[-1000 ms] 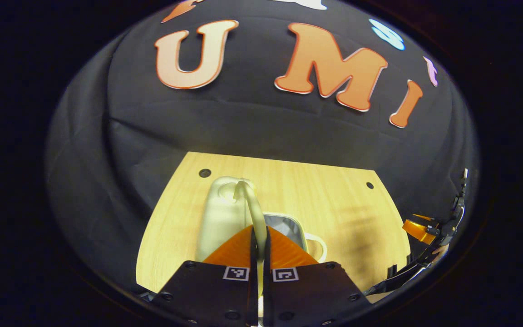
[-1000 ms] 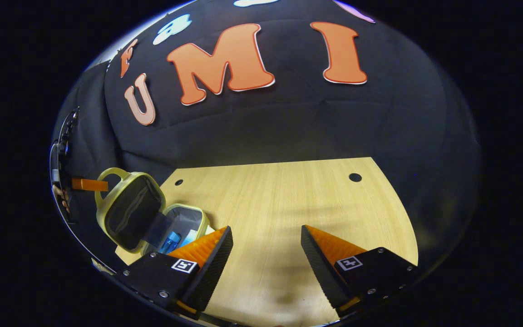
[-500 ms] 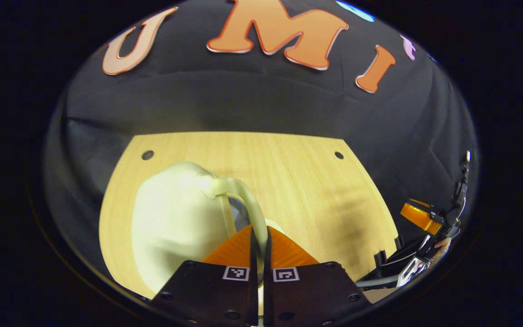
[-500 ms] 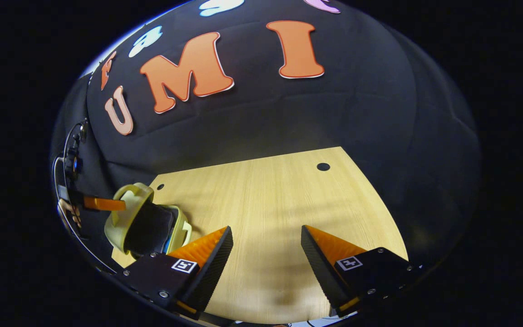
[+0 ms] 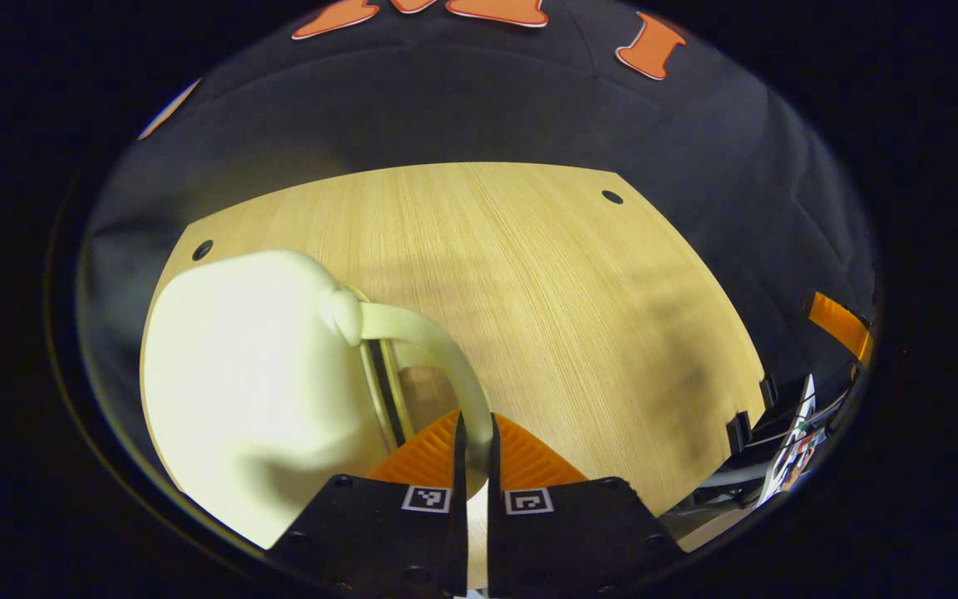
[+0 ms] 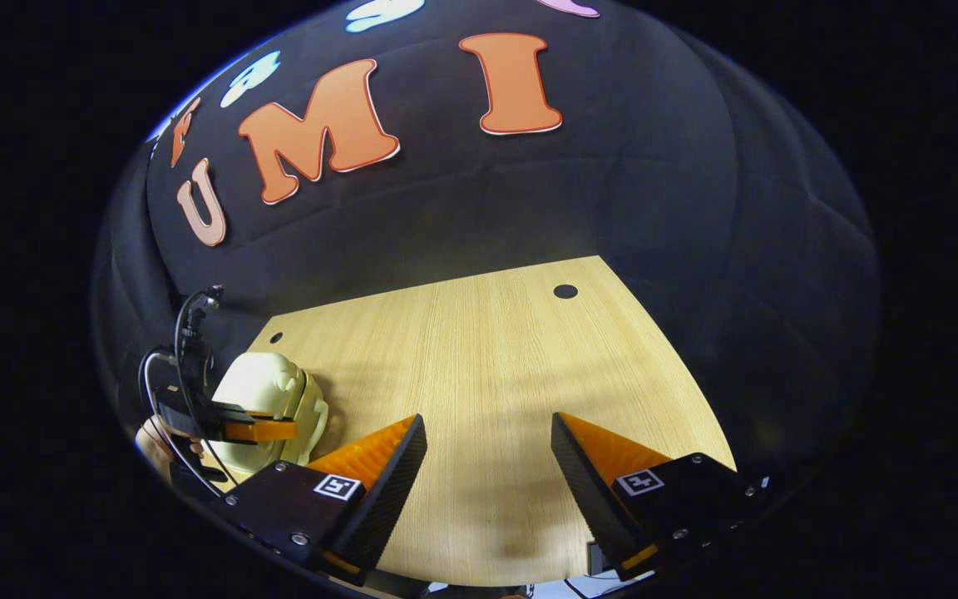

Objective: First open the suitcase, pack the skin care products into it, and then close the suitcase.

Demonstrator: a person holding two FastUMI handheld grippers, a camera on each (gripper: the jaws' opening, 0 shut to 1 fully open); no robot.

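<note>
With the lid down on the case (image 5: 254, 374) bar a thin seam, the task looks near its end: products aren't visible, presumably inside, and only the last press shut and letting go seem left. Left claw (image 5: 472, 433) is clenched on the handle (image 5: 437, 349), the loop running from the lid into its fingers. Case sits at the bench's (image 5: 529, 274) left edge, touching that claw. Right claw (image 6: 487, 457) is released, fingers spread and empty, over the bench's front middle, well apart from the case (image 6: 267, 399).
</note>
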